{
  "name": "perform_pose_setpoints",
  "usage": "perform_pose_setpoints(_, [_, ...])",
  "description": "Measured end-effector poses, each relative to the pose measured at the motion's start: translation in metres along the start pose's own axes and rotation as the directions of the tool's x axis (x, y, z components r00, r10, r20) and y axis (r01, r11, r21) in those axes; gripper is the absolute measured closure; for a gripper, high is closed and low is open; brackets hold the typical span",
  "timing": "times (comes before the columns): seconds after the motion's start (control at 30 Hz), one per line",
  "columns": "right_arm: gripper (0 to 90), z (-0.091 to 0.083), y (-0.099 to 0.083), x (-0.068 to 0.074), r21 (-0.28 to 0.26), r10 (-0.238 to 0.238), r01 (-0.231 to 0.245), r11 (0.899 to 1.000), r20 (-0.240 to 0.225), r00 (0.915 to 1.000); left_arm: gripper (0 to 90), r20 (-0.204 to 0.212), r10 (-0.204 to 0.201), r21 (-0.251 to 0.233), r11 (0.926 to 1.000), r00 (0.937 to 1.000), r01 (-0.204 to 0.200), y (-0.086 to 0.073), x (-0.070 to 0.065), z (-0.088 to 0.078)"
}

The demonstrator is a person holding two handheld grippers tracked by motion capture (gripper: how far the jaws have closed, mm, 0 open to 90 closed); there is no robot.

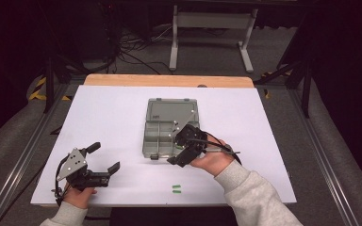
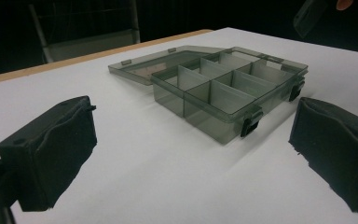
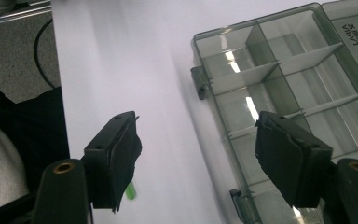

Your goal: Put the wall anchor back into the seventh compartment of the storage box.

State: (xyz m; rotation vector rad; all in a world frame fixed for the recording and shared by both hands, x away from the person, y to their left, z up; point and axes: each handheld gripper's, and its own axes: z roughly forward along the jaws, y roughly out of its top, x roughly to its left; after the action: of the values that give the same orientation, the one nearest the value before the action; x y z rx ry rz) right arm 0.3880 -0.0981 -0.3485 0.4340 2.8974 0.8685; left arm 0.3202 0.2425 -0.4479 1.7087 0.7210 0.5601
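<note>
A grey see-through compartment box [image 1: 145, 139] lies open in the middle of the white table, its lid [image 1: 171, 111] folded flat on the far side. My right gripper [image 1: 176, 148] hovers over the box's near right corner, open, with nothing between its pads. In the right gripper view the jaws [image 3: 198, 158] straddle the box's edge [image 3: 256, 21] and bare table. A small green piece [image 1: 177, 189] lies near the front edge, also peeking out behind one jaw [image 3: 130, 190]. My left gripper [image 1: 104, 157] rests open at the front left, facing the box [image 2: 205, 116] from a distance [image 2: 191, 154].
The white table top [image 1: 113, 117] has bare room left of the box and along the front. A wooden strip [image 1: 169, 80] borders its far edge. Metal rails [image 1: 23, 150] run along both sides, with a stand and cables on the floor beyond.
</note>
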Motion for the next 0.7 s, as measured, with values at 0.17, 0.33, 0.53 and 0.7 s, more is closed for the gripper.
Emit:
perform_pose_setpoints(0.17, [28.5, -0.005, -0.003, 0.009, -0.012, -0.026, 0.026, 1.000, -0.004, 0.9997, 0.9, -0.003, -0.001, -0.003, 1.0000, 1.0000, 0.001, 0.000, 0.000, 0.000])
perform_pose_setpoints(0.33, [28.4, -0.008, -0.013, 0.019, -0.017, -0.033, 0.033, 0.999, -0.003, 0.9995, 0.9, -0.004, -0.001, -0.005, 1.0000, 1.0000, 0.001, 0.000, 0.000, 0.000])
perform_pose_setpoints(0.53, [29.9, -0.004, -0.016, 0.023, -0.011, -0.042, 0.042, 0.999, -0.016, 0.9990, 0.9, -0.003, 0.004, -0.003, 1.0000, 1.0000, -0.004, 0.000, -0.001, 0.001])
perform_pose_setpoints(0.7, [30.7, 0.008, -0.018, 0.027, 0.015, -0.059, 0.060, 0.998, -0.028, 0.9978, 0.9, 0.000, 0.003, 0.001, 1.0000, 1.0000, -0.003, 0.000, 0.000, 0.000])
